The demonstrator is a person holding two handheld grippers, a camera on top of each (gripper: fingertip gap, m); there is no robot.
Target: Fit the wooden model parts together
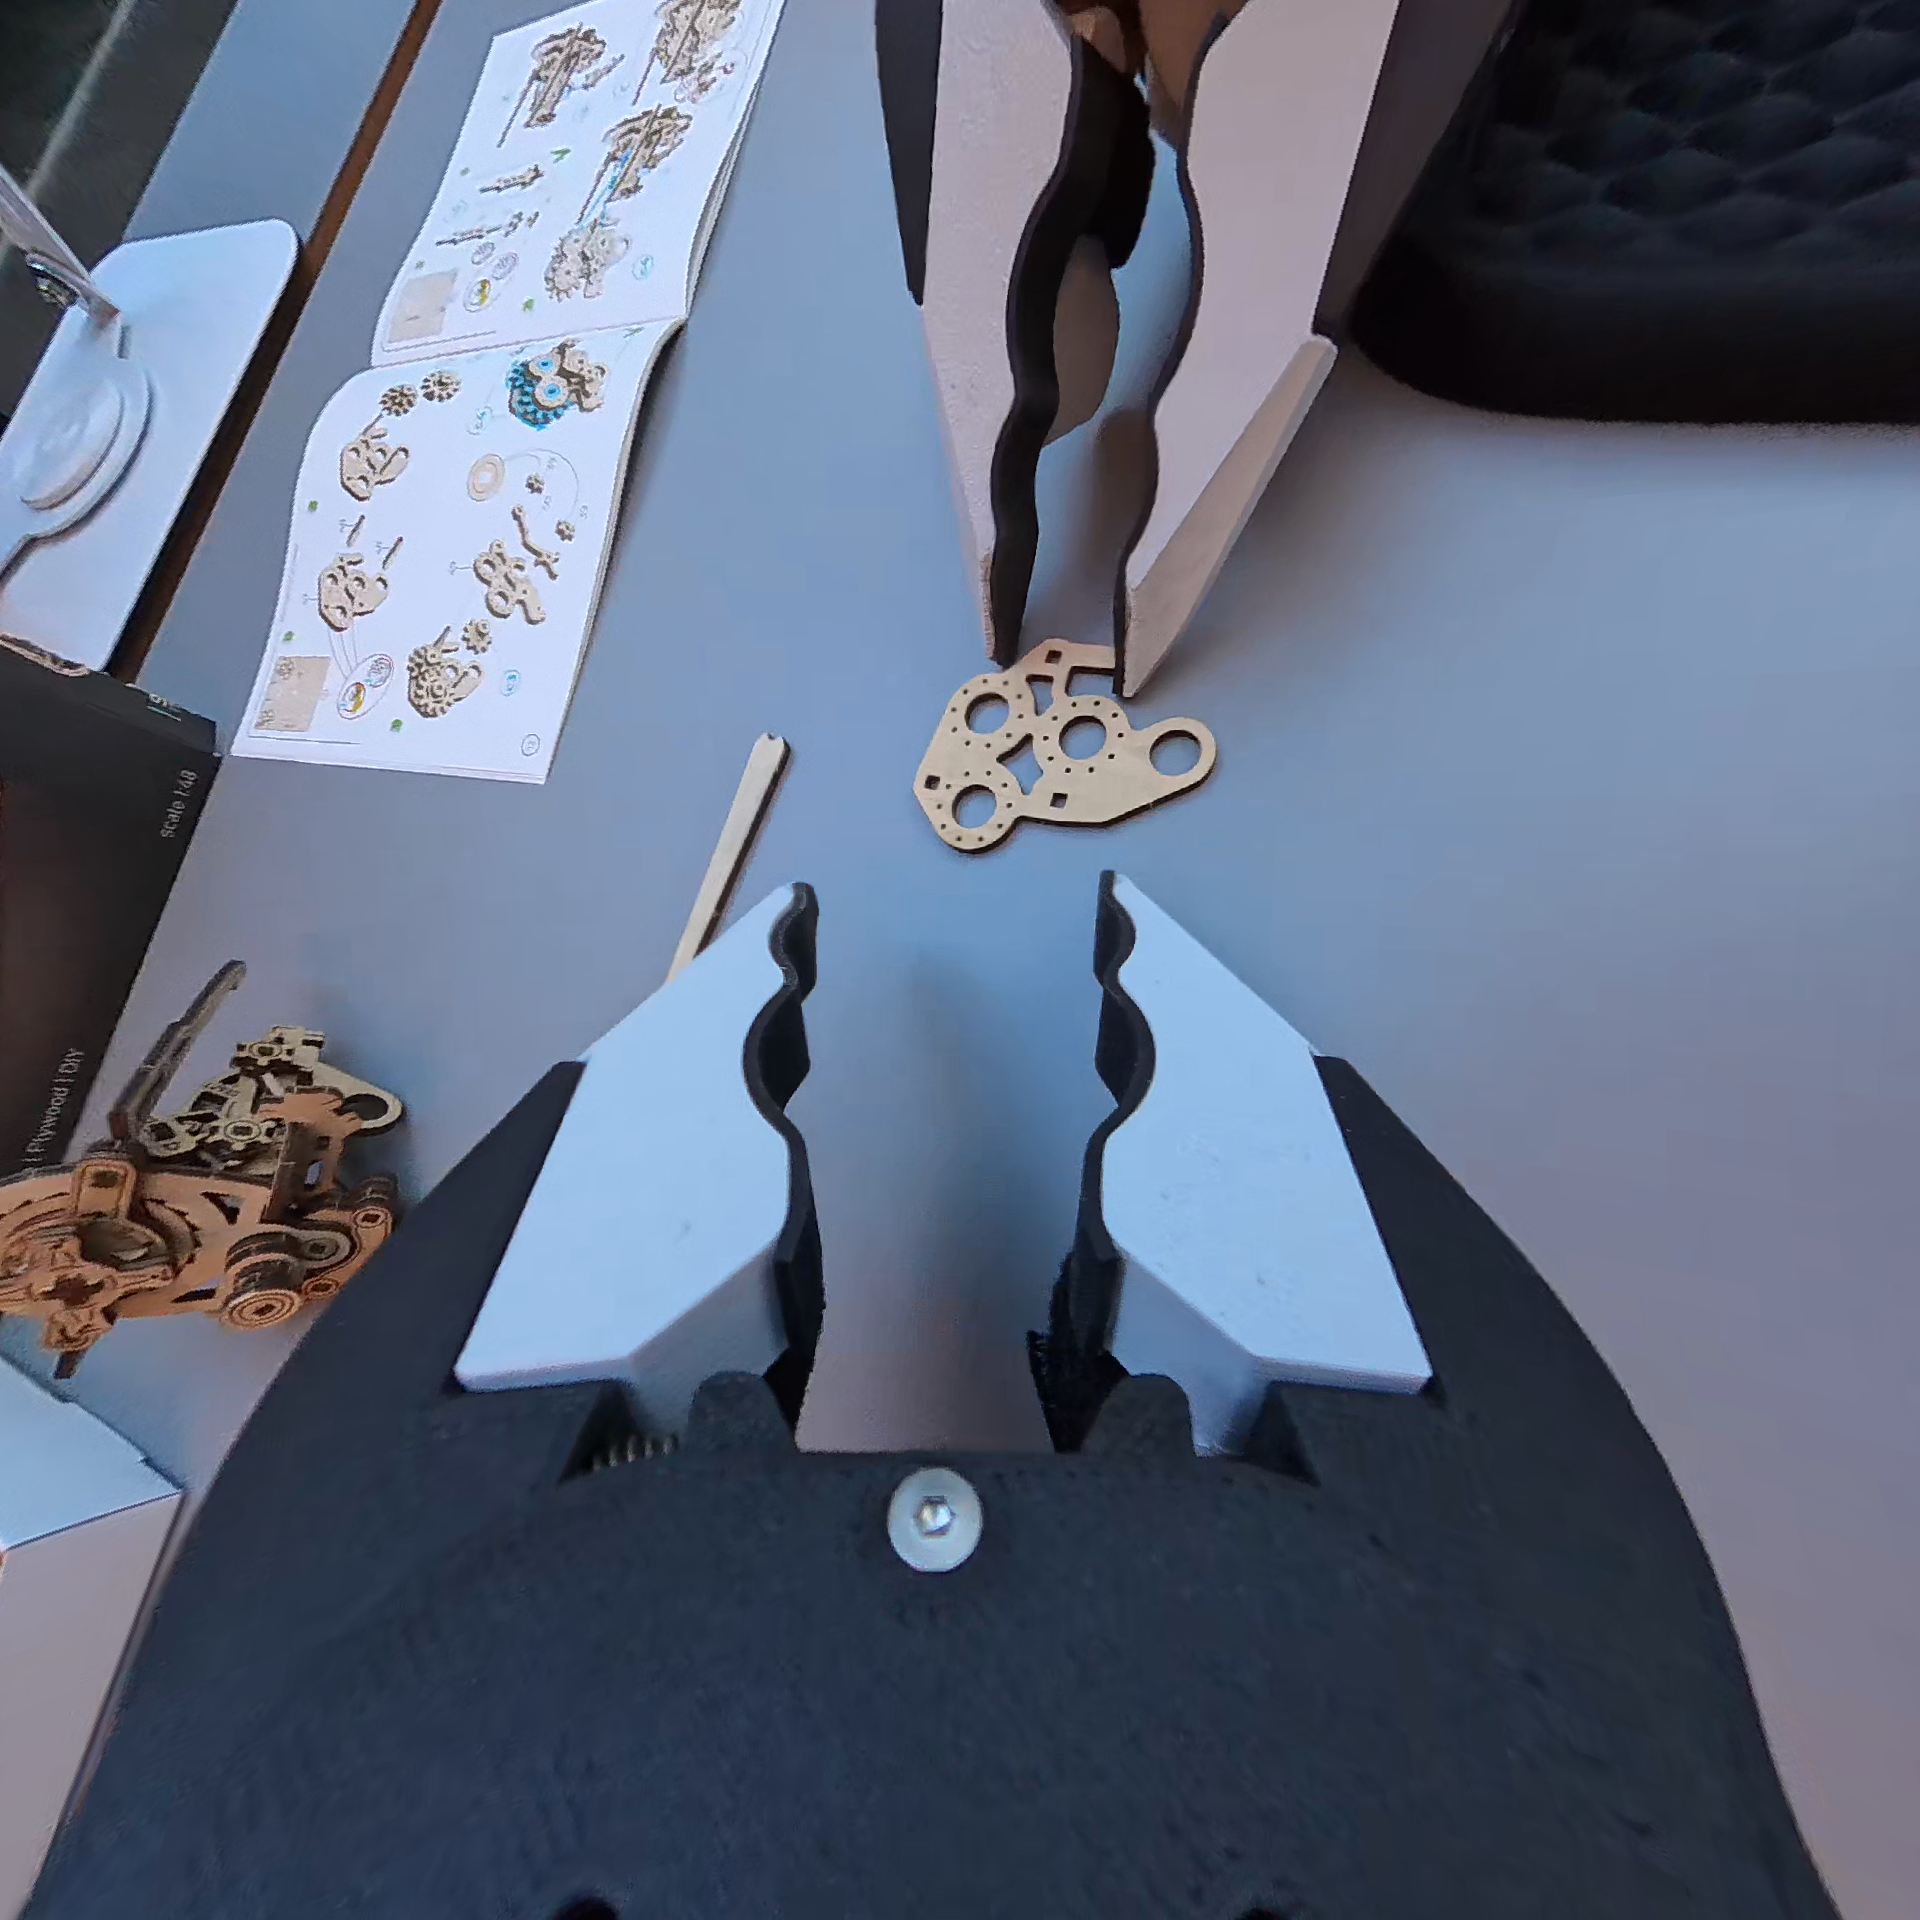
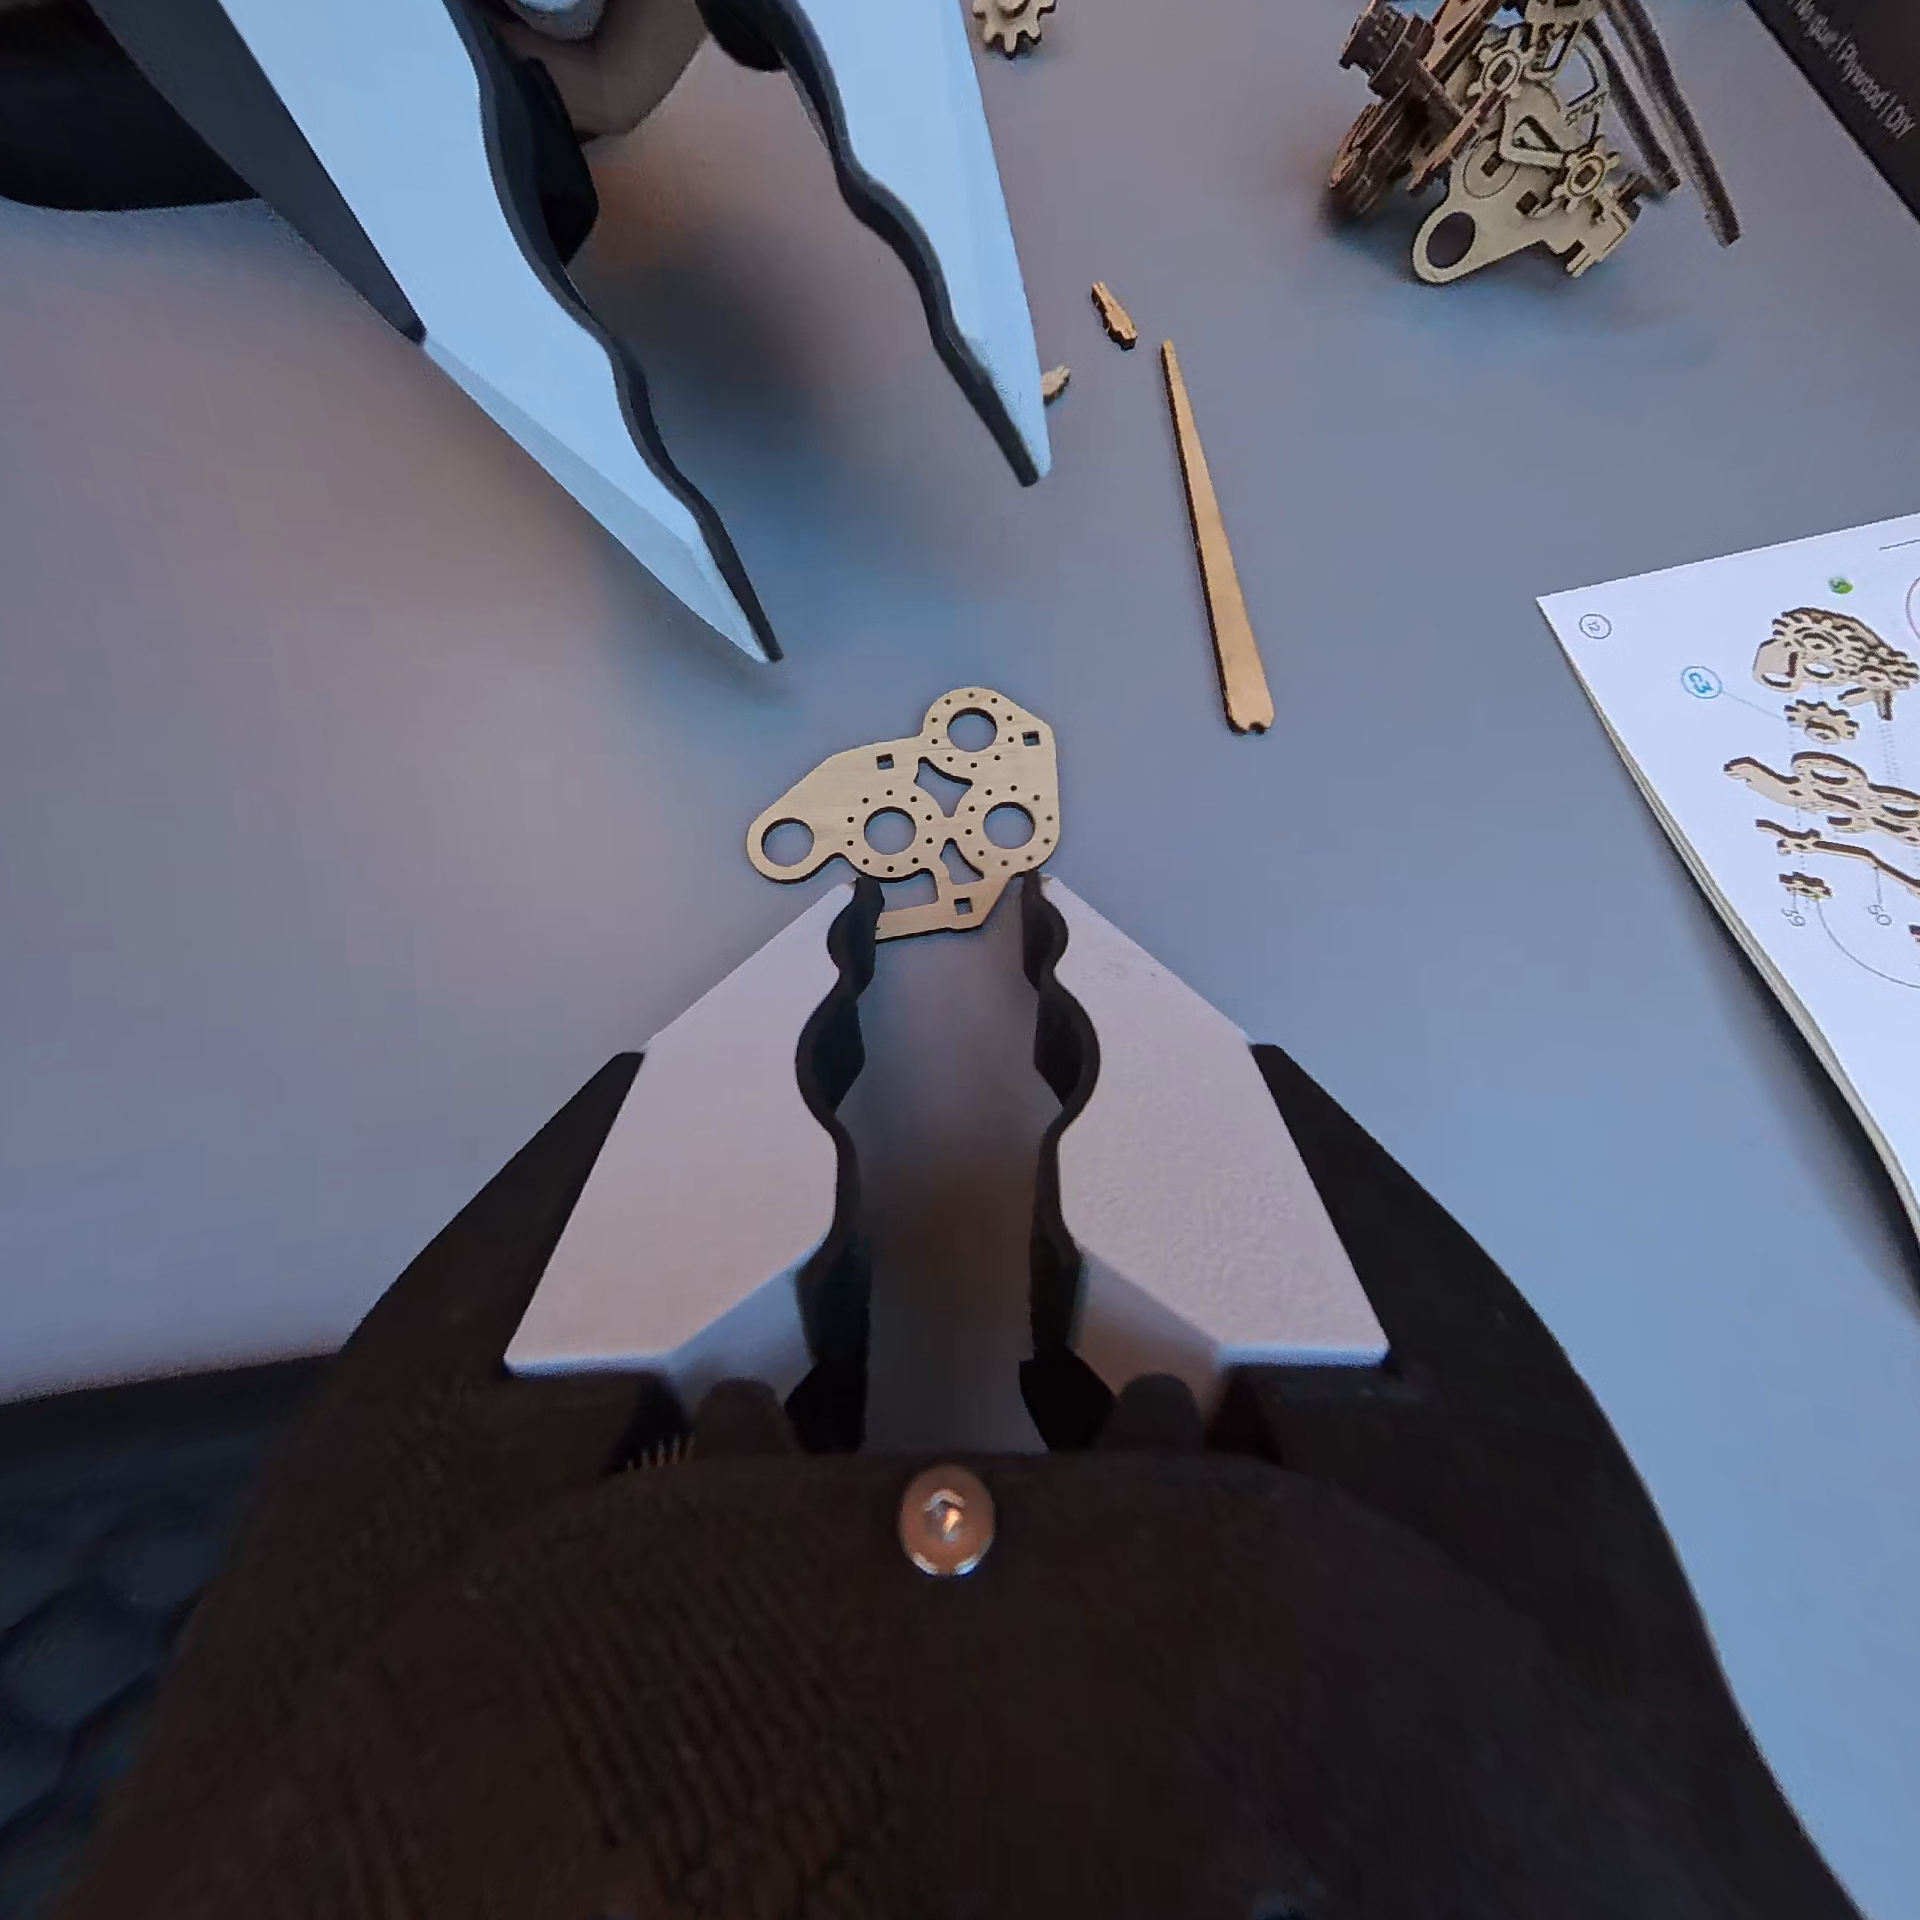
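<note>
A flat wooden plate [image 2: 914, 821] with several round holes lies on the grey table [image 2: 312, 935]; it also shows in the left wrist view [image 1: 1065, 758]. My right gripper [image 2: 943, 888] is open a little, tips down at the table on either side of the plate's near tab; whether they touch it I cannot tell. In the left wrist view the right gripper [image 1: 1065, 670] comes in from the far side. My left gripper [image 1: 954, 888] is open and empty, just short of the plate, and shows in the right wrist view [image 2: 899, 566].
A thin wooden stick [image 1: 732, 842] lies left of the plate. A partly built wooden model [image 1: 187, 1195], a black box [image 1: 83, 831] and an open instruction booklet [image 1: 468, 540] lie further left. A black mat [image 1: 1662, 208] lies far right. Small wooden bits [image 2: 1114, 312] lie by the stick [image 2: 1216, 561]. The left gripper's tips are roughly 6 centimeters from the right gripper's.
</note>
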